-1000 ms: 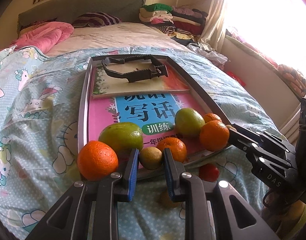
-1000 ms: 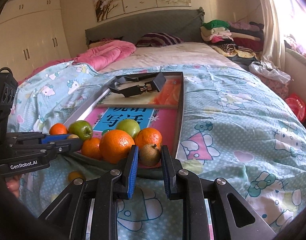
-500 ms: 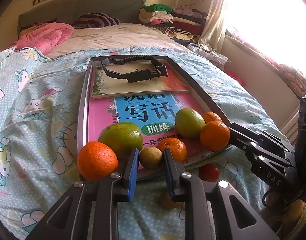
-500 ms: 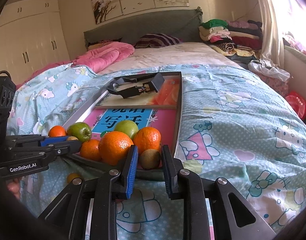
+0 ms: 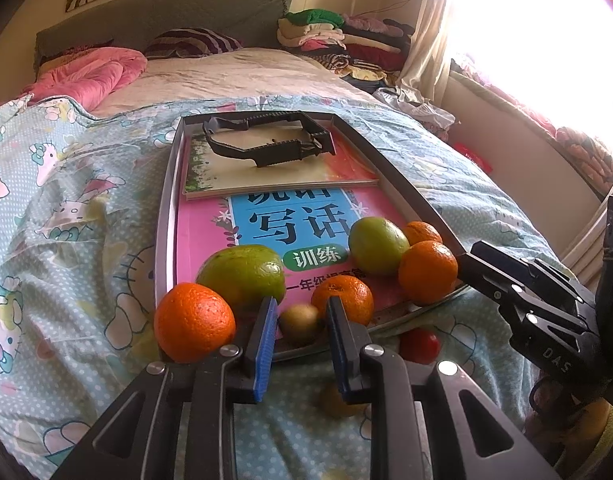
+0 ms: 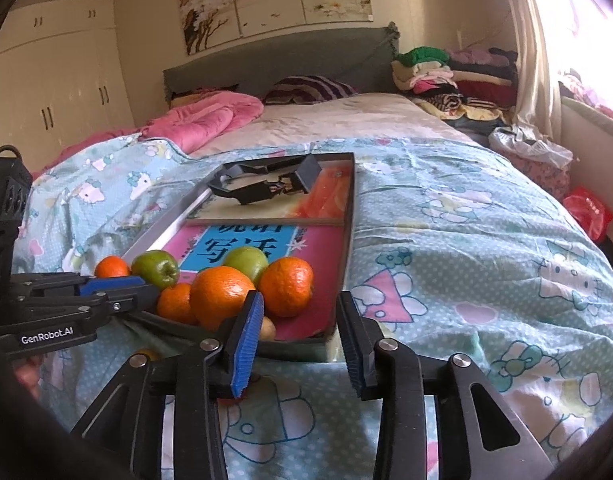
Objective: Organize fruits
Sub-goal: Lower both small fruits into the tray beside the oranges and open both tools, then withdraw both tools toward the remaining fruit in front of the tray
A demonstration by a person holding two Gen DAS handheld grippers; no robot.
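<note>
Resting low in the frame's centre, a small brown fruit (image 5: pixel 299 323) sits on the tray (image 5: pixel 166 216) between the left gripper's (image 5: pixel 299 322) spread fingers. The right gripper (image 6: pixel 299 322) gapes wide, holding nothing, beside the oranges (image 6: pixel 222 295).

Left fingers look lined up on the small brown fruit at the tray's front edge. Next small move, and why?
Likely close the left gripper on the small brown fruit: it sits between the open fingers, though the orange crowds one finger, so squeeze slowly.

Orange tangerine (image 5: pixel 194 322), green apple (image 5: pixel 242 274), pink book (image 5: pixel 202 236), pale blue cartoon-cat quilt (image 6: pixel 486 240), blue-padded left gripper (image 5: pixel 300 322)
</note>
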